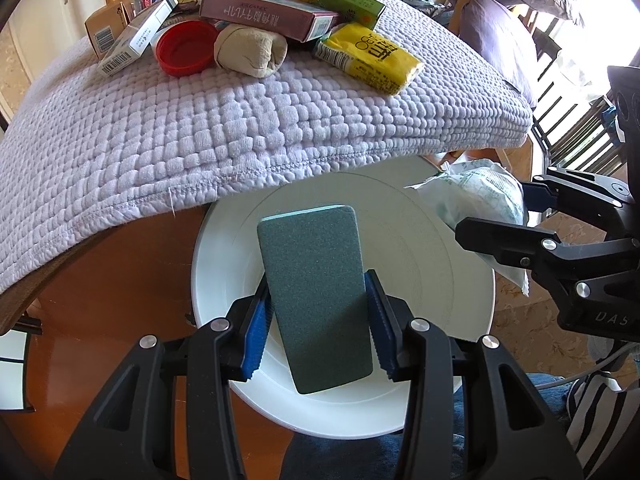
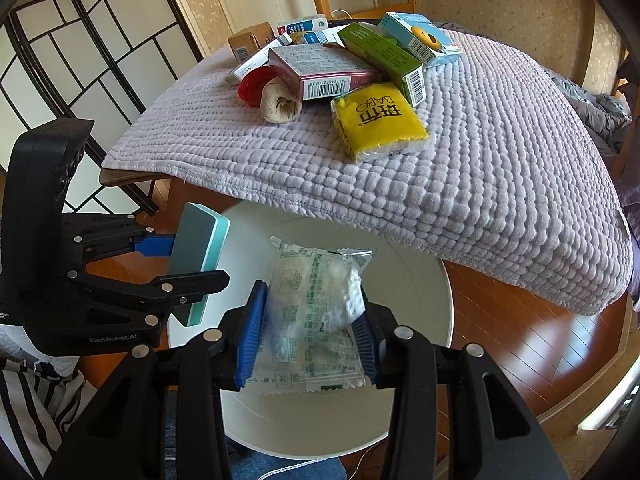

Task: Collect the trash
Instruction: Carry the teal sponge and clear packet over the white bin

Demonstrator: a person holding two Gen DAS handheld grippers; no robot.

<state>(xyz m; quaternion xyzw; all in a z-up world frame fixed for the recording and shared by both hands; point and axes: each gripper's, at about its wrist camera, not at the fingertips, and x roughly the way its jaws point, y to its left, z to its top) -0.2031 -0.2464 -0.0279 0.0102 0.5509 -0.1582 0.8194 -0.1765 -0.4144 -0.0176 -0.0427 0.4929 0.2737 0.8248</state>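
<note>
My left gripper [image 1: 318, 316] is shut on a green scouring sponge [image 1: 316, 300] and holds it over the white round bin [image 1: 440, 280]. The sponge also shows in the right wrist view [image 2: 198, 256], with the left gripper [image 2: 192, 264] at the left. My right gripper [image 2: 310, 328] is shut on a clear plastic wrapper [image 2: 316, 316] above the same bin [image 2: 408, 300]. The wrapper [image 1: 476, 196] and the right gripper [image 1: 516, 216] show in the left wrist view. Trash is piled on the table: a yellow pack [image 2: 378, 120], a paper wad [image 2: 280, 102], a red lid [image 2: 252, 84], several boxes [image 2: 320, 70].
The table carries a lilac quilted cloth [image 2: 440, 184] that overhangs the bin. A folding screen [image 2: 80, 60] stands at the left. Wooden floor [image 2: 520, 340] lies to the right of the bin. A bed with grey bedding [image 1: 500, 32] is behind the table.
</note>
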